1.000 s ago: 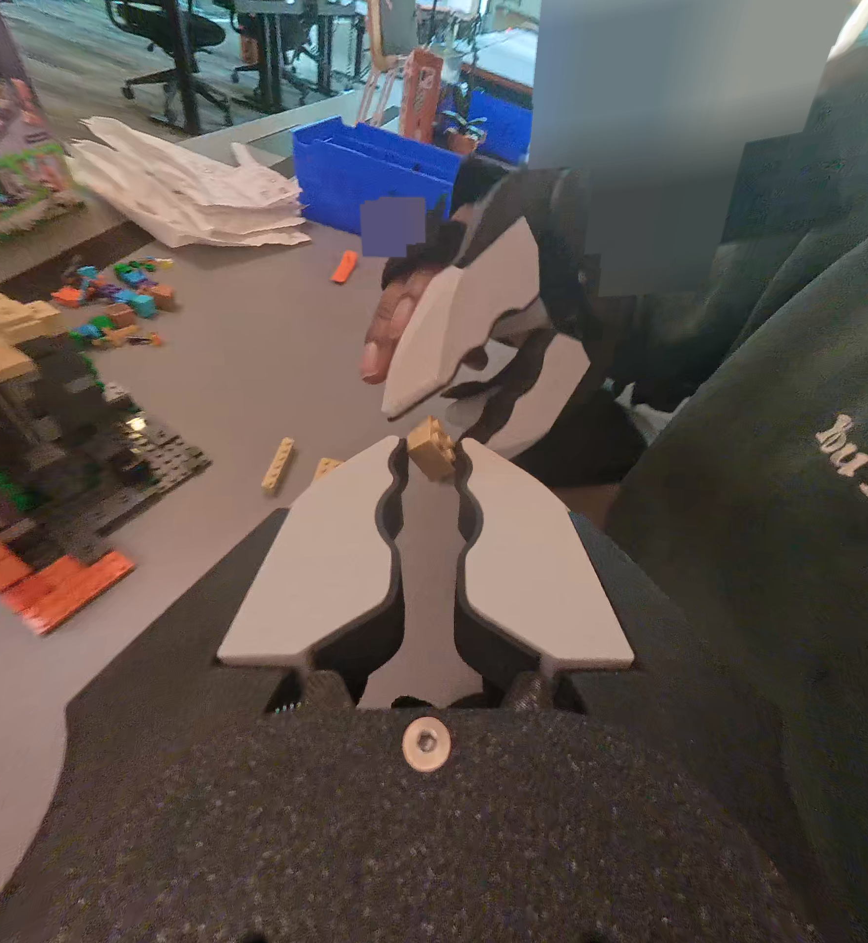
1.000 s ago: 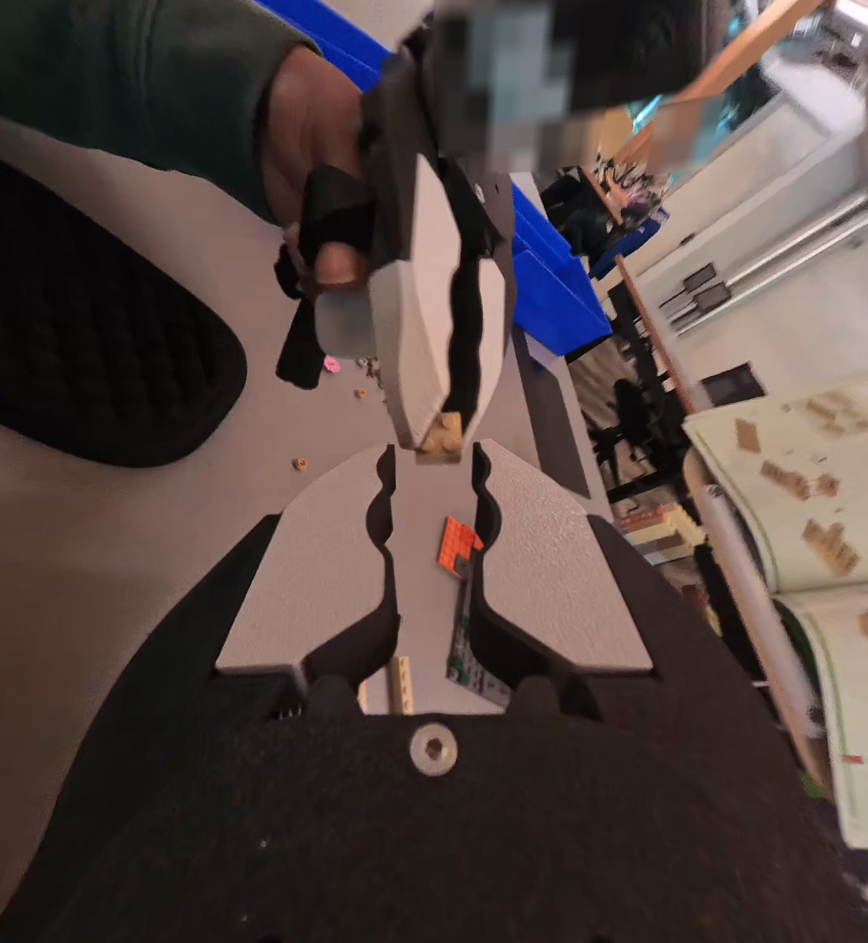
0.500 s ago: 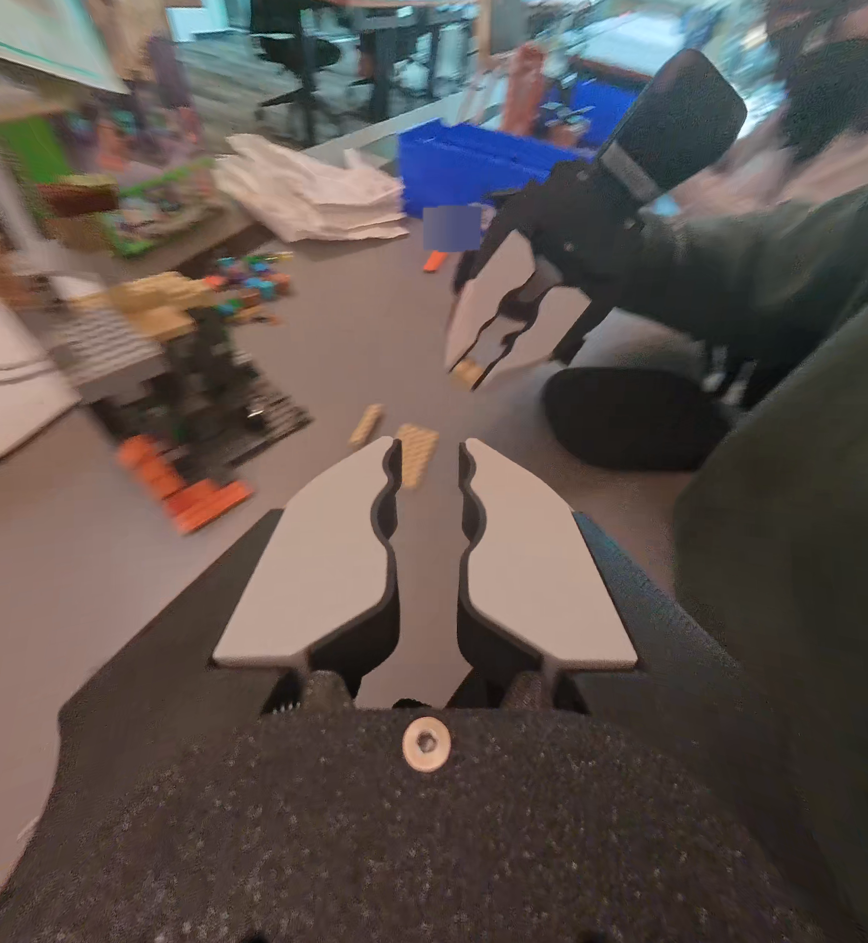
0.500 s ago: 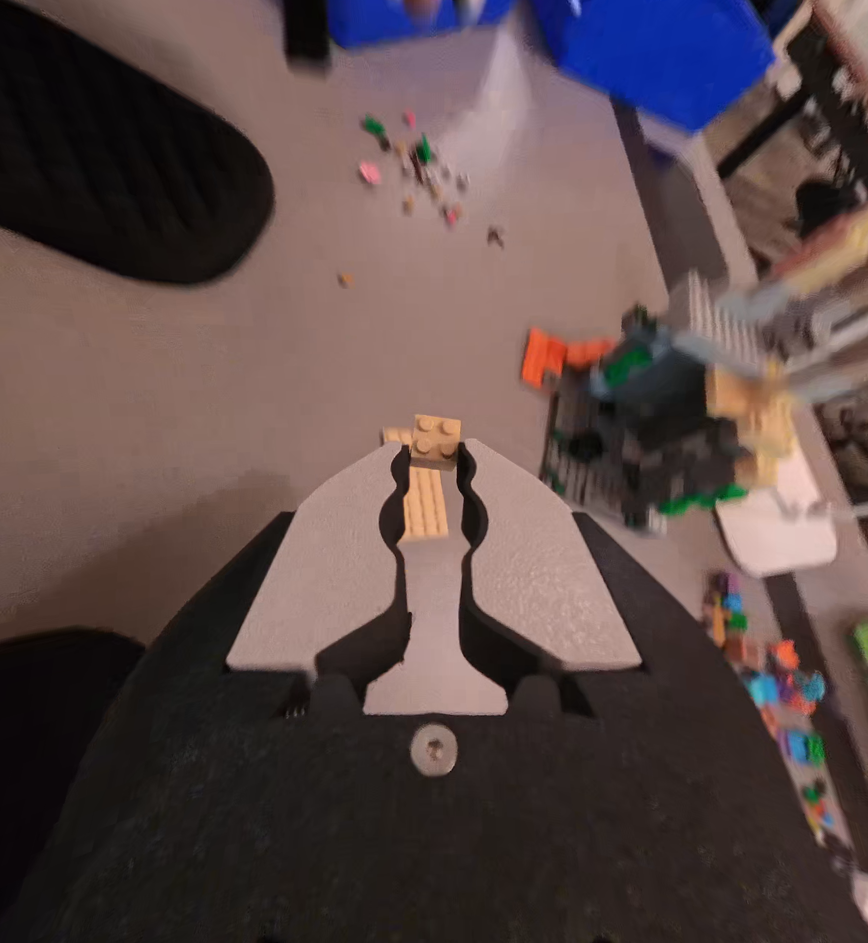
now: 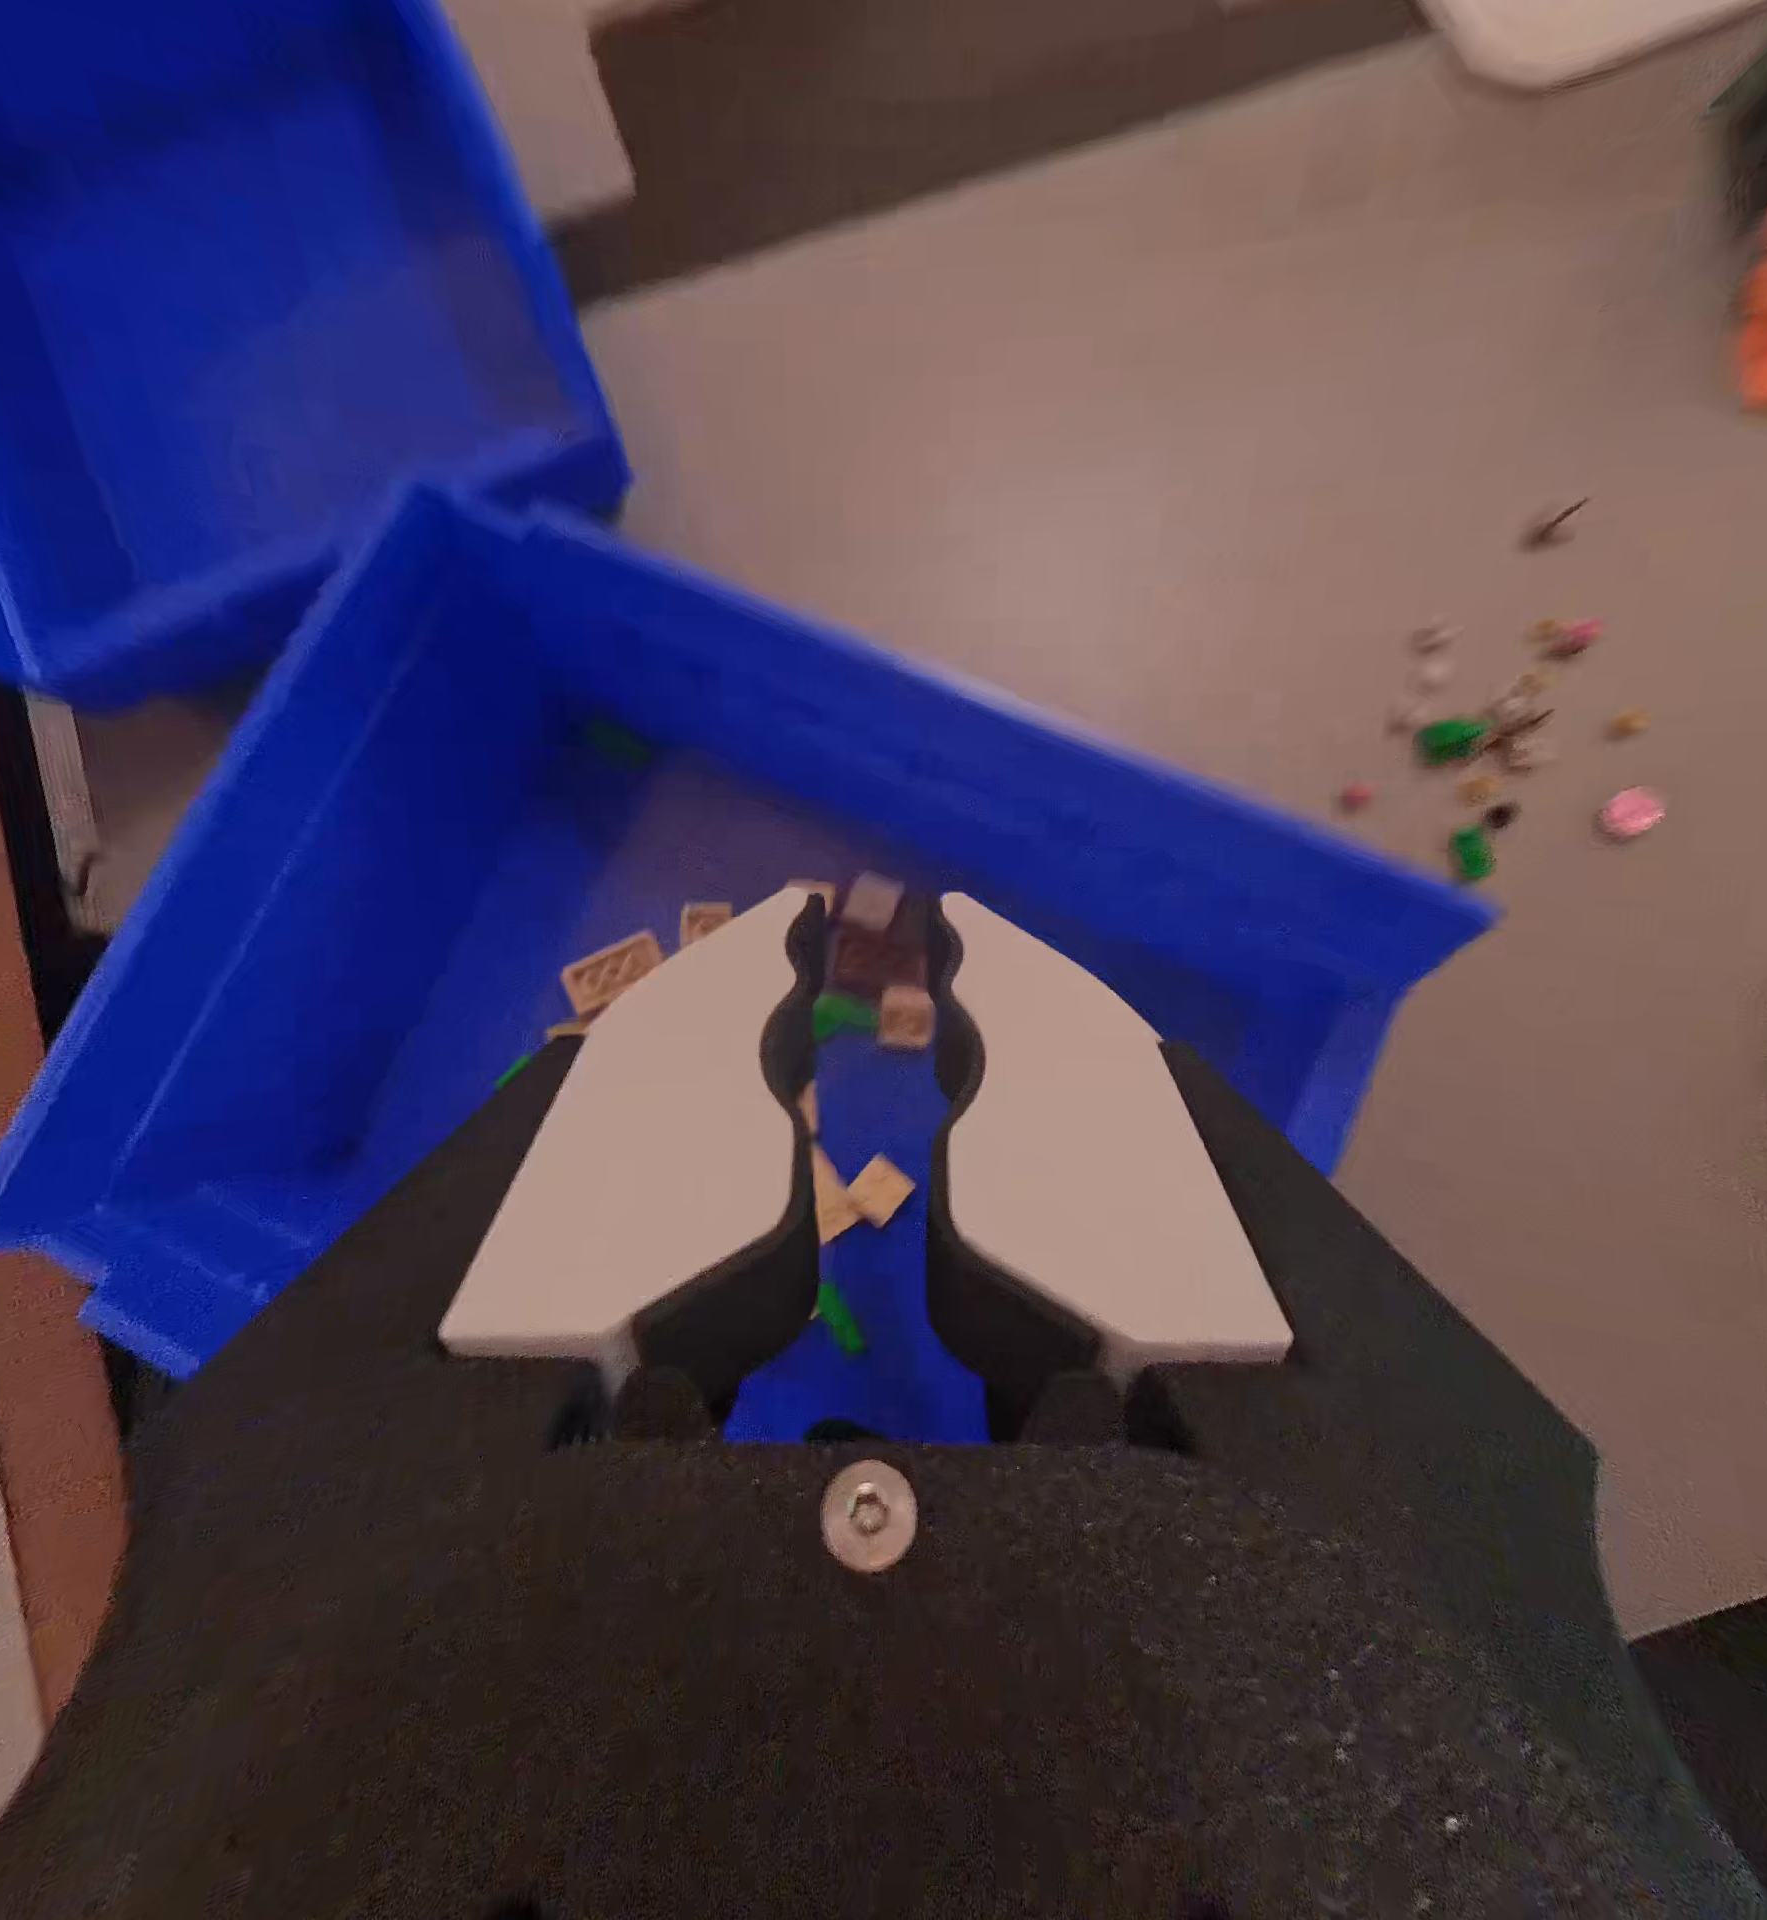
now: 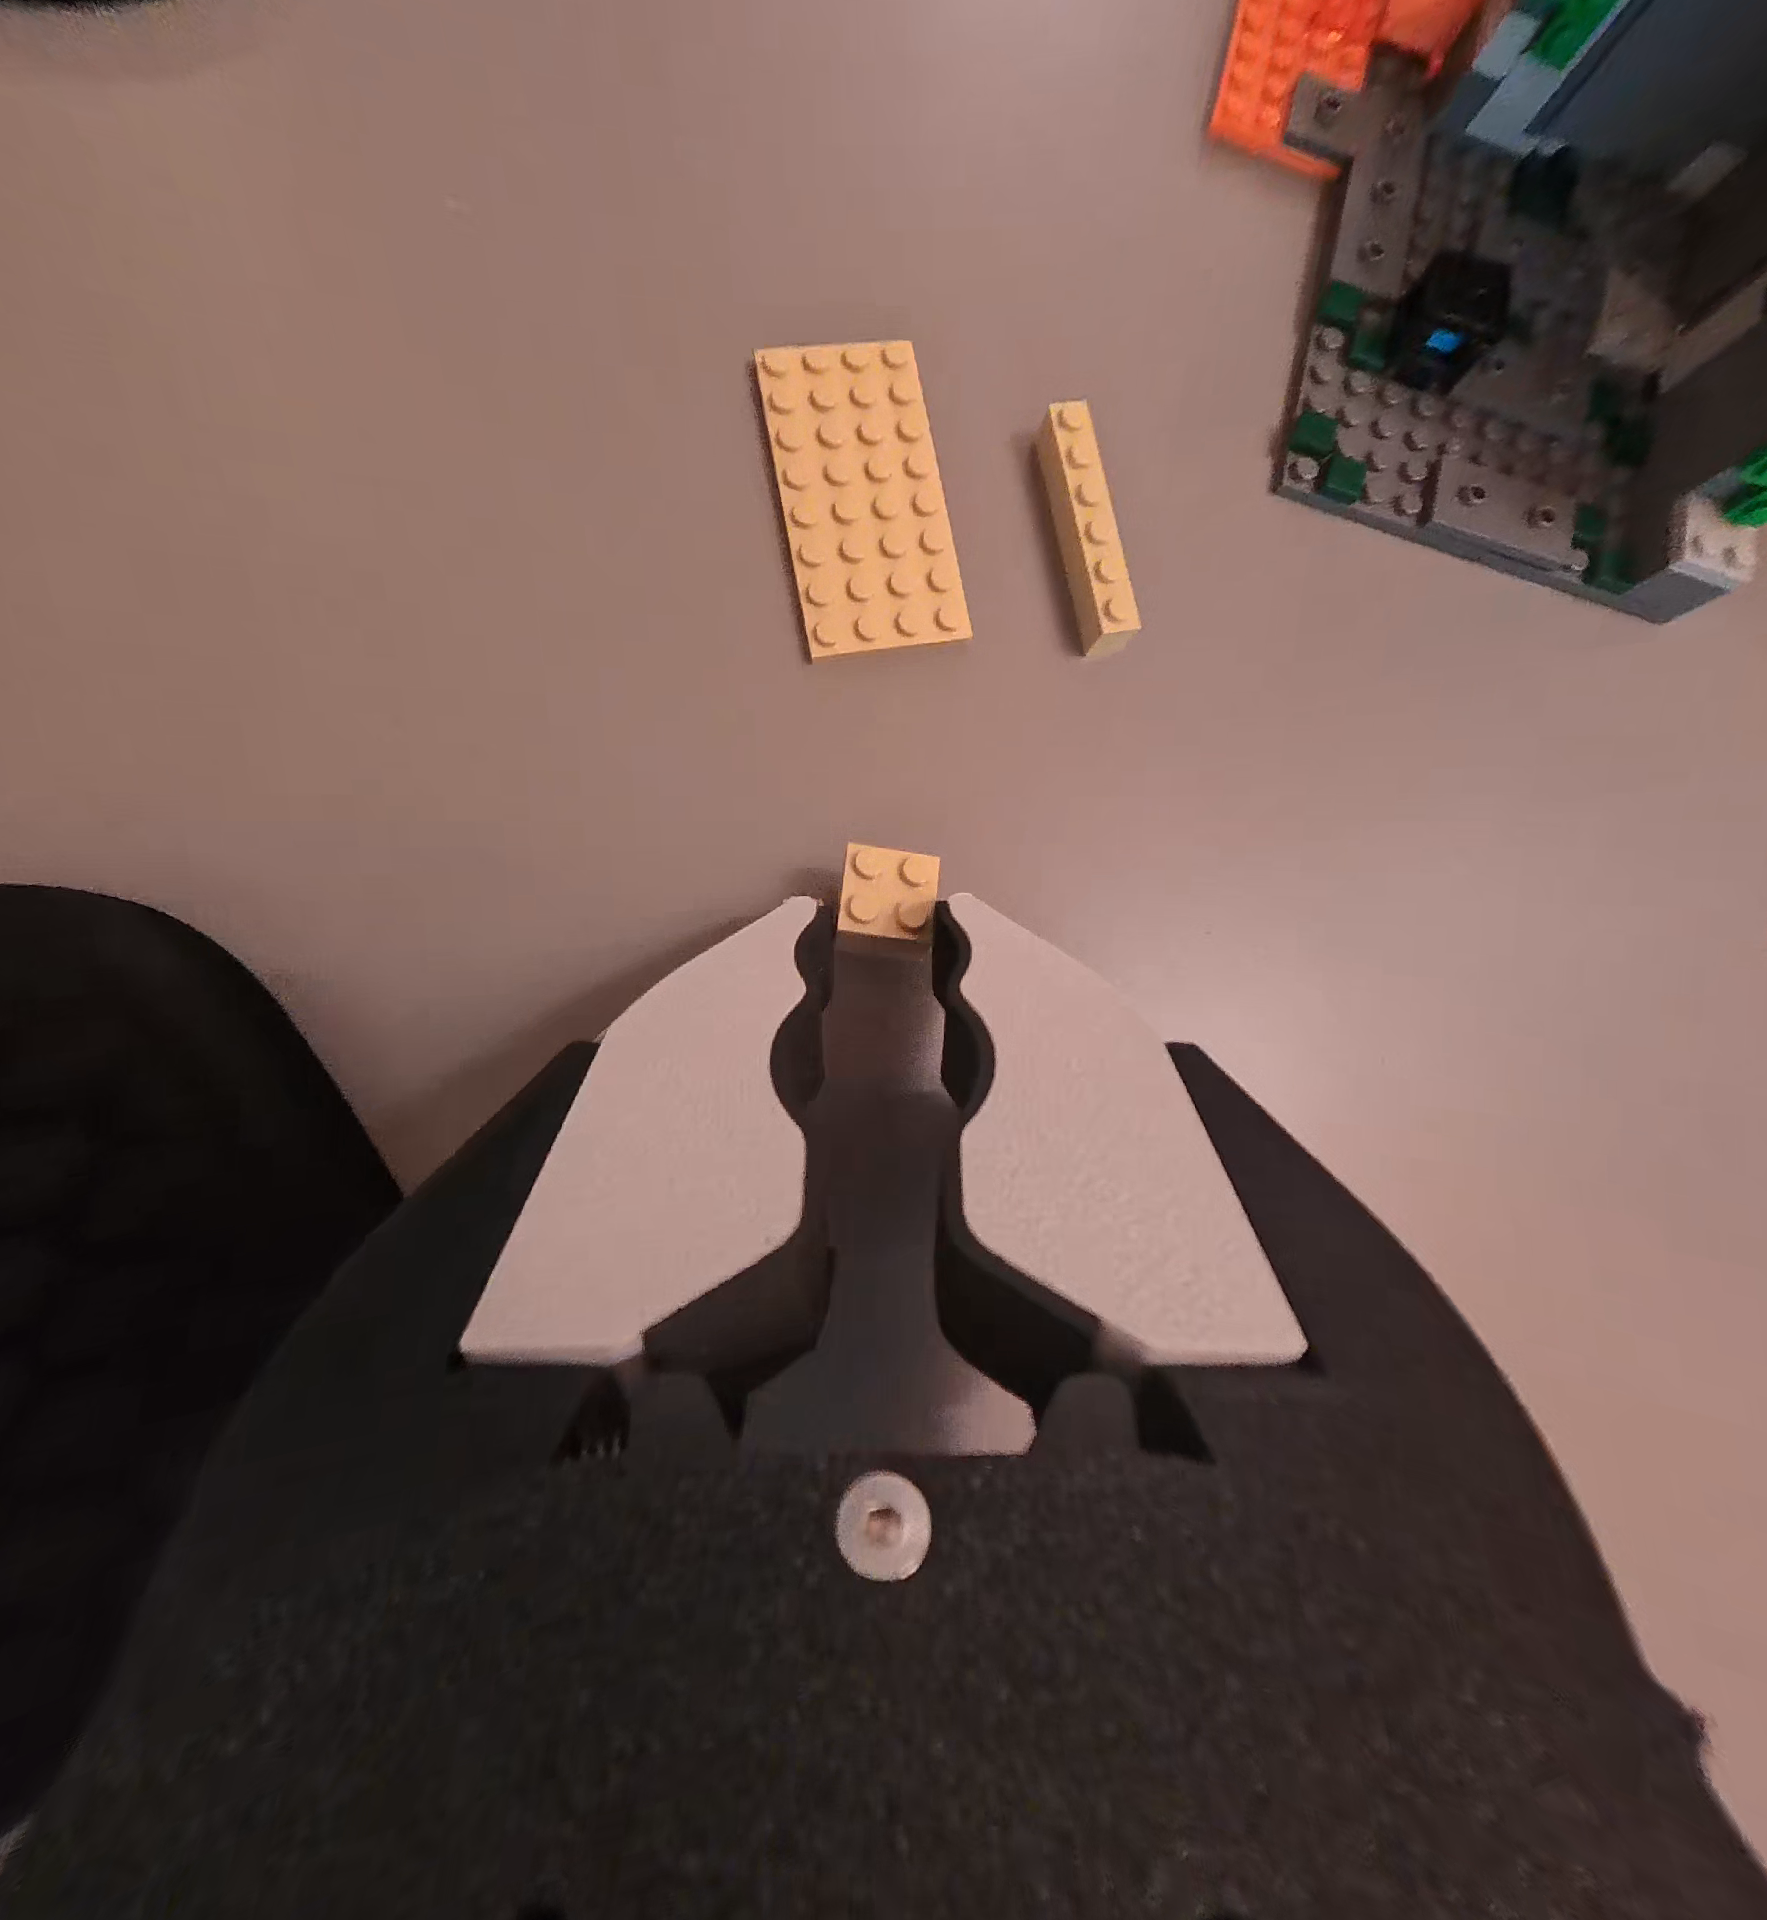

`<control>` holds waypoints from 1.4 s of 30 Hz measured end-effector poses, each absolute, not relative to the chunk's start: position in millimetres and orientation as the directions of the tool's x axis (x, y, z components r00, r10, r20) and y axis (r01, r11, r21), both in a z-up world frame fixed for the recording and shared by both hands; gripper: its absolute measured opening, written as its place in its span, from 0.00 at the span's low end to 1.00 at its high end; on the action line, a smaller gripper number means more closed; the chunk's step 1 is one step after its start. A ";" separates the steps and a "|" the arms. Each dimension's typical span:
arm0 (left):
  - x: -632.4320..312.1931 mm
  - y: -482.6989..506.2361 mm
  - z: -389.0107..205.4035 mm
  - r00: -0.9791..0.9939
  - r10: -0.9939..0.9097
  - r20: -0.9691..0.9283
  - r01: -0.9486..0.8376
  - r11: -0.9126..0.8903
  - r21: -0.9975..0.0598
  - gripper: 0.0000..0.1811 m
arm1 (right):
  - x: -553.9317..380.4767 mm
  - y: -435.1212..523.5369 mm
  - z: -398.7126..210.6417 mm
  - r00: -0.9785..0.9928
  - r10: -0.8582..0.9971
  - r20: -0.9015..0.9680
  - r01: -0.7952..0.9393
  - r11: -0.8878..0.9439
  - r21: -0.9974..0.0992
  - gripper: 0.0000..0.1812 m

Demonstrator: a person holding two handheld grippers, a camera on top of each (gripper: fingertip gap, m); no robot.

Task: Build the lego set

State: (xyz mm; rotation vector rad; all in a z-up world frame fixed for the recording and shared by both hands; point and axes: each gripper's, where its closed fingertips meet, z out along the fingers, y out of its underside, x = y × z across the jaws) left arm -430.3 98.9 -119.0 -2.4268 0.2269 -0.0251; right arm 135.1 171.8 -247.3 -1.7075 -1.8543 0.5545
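Observation:
My right gripper [image 6: 879, 914] is shut on a tan 2x2 brick [image 6: 889, 899], studs up, and holds it over the grey table. Ahead of it lie a tan 4x8 plate [image 6: 863, 499] and a tan 1x6 brick [image 6: 1089, 525], side by side and apart. The dark grey and green build [image 6: 1544, 343] stands at the upper right. My left gripper [image 5: 874, 914] hovers over a blue bin [image 5: 962, 790] that holds tan tiles [image 5: 614, 971] and green bits. Its jaws stand slightly apart. Brown and grey pieces show blurred between the tips; they seem to lie in the bin.
A second blue bin [image 5: 183, 312] stands behind the first. Small loose pieces [image 5: 1481, 727] are scattered on the table to the bin's right. Orange plates [image 6: 1284, 83] edge the build. A black pad [image 6: 79, 1143] lies at the left of the right wrist view. About 60 centimeters separates my left fingertips from my right. The tan 4x8 plate [image 6: 863, 499] lies some 8 centimeters from my right tips, 50 centimeters from my left tips.
The tan 2x2 brick went from my left gripper to my right. The left gripper swung away to above the blue bin. The right gripper moved over the table toward the tan plate.

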 end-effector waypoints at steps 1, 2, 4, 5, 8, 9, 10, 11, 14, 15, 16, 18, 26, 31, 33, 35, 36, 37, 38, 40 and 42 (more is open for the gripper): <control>-441.9 98.0 -132.4 0.985 -0.167 -0.051 -0.163 -0.777 -0.608 0.11 | 134.6 172.6 -248.4 -0.046 0.991 0.128 0.768 0.117 -0.630 0.10; -452.6 98.5 -144.7 0.985 -0.162 -0.065 -0.170 -0.801 -0.574 0.11 | 134.1 172.7 -248.2 -0.053 0.991 0.125 0.769 0.121 -0.628 0.11; -465.2 98.7 -169.6 0.983 -0.173 -0.061 -0.181 -0.851 -0.492 0.12 | 134.3 174.8 -249.0 -0.054 0.991 0.122 0.778 0.118 -0.617 0.14; -470.9 100.2 -180.2 0.981 -0.179 -0.073 -0.193 -0.869 -0.455 0.13 | 134.6 175.4 -249.7 -0.057 0.991 0.124 0.783 0.122 -0.611 0.15; -481.5 108.1 -203.3 0.972 -0.212 -0.103 -0.236 -0.898 -0.370 0.14 | 134.6 175.2 -248.9 -0.054 0.992 0.118 0.781 0.115 -0.614 0.16; -483.2 111.4 -209.2 0.969 -0.223 -0.106 -0.246 -0.904 -0.350 0.14 | 134.8 175.6 -248.5 -0.049 0.992 0.114 0.779 0.109 -0.617 0.16; -483.7 114.4 -214.8 0.966 -0.235 -0.104 -0.256 -0.908 -0.331 0.15 | 135.2 175.9 -247.7 -0.044 0.993 0.111 0.777 0.104 -0.621 0.16; -485.1 116.7 -220.1 0.963 -0.246 -0.111 -0.269 -0.914 -0.305 0.15 | 135.6 176.0 -246.5 -0.038 0.993 0.108 0.773 0.098 -0.627 0.16; -488.3 121.2 -233.8 0.950 -0.286 -0.125 -0.309 -0.922 -0.236 0.16 | 136.5 176.5 -240.7 -0.020 0.994 0.110 0.760 0.086 -0.644 0.16; -487.9 123.0 -237.2 0.950 -0.289 -0.119 -0.309 -0.924 -0.225 0.16 | 136.8 176.5 -238.7 -0.014 0.994 0.110 0.755 0.083 -0.650 0.16; -486.9 123.9 -240.4 0.949 -0.295 -0.111 -0.313 -0.925 -0.215 0.16 | 137.2 176.4 -237.3 -0.008 0.994 0.111 0.752 0.079 -0.655 0.16; -486.9 122.8 -247.4 0.948 -0.302 -0.104 -0.317 -0.932 -0.177 0.14 | 138.2 176.0 -235.6 -0.001 0.993 0.114 0.749 0.077 -0.658 0.16; -480.8 131.5 -217.8 0.951 -0.266 -0.160 -0.303 -0.907 -0.292 0.09 | 129.4 176.3 -215.7 0.018 0.988 0.151 0.699 0.096 -0.709 0.15; -434.4 145.6 -132.3 0.960 -0.207 -0.188 -0.280 -0.713 -0.643 0.09 | 109.0 170.6 -186.4 0.031 0.977 0.211 0.599 0.150 -0.786 0.14; -396.7 146.4 -98.1 0.950 -0.237 -0.202 -0.306 -0.587 -0.750 0.09 | 97.0 165.4 -174.3 0.032 0.976 0.217 0.546 0.165 -0.821 0.14; -343.5 144.1 -71.4 0.932 -0.321 -0.169 -0.307 -0.450 -0.839 0.09 | 83.8 156.5 -160.9 0.023 0.983 0.185 0.480 0.151 -0.864 0.14; -314.6 142.1 -61.4 0.915 -0.374 -0.152 -0.302 -0.383 -0.873 0.09 | 77.3 152.0 -153.6 0.019 0.987 0.162 0.444 0.137 -0.886 0.14; -284.9 139.2 -53.3 0.894 -0.428 -0.134 -0.288 -0.317 -0.904 0.09 | 71.3 147.4 -146.1 0.013 0.991 0.136 0.407 0.119 -0.906 0.14; -254.3 135.4 -47.1 0.867 -0.487 -0.106 -0.261 -0.262 -0.929 0.09 | 65.5 142.7 -138.6 0.006 0.994 0.105 0.369 0.095 -0.924 0.14; -195.7 127.7 -39.1 0.800 -0.598 -0.047 -0.181 -0.166 -0.969 0.09 | 54.6 133.2 -123.7 -0.018 0.999 0.035 0.296 0.038 -0.954 0.14; -141.2 119.5 -37.6 0.706 -0.708 0.013 -0.082 -0.100 -0.992 0.09 | 45.3 125.5 -109.9 -0.043 0.998 -0.034 0.233 -0.023 -0.972 0.15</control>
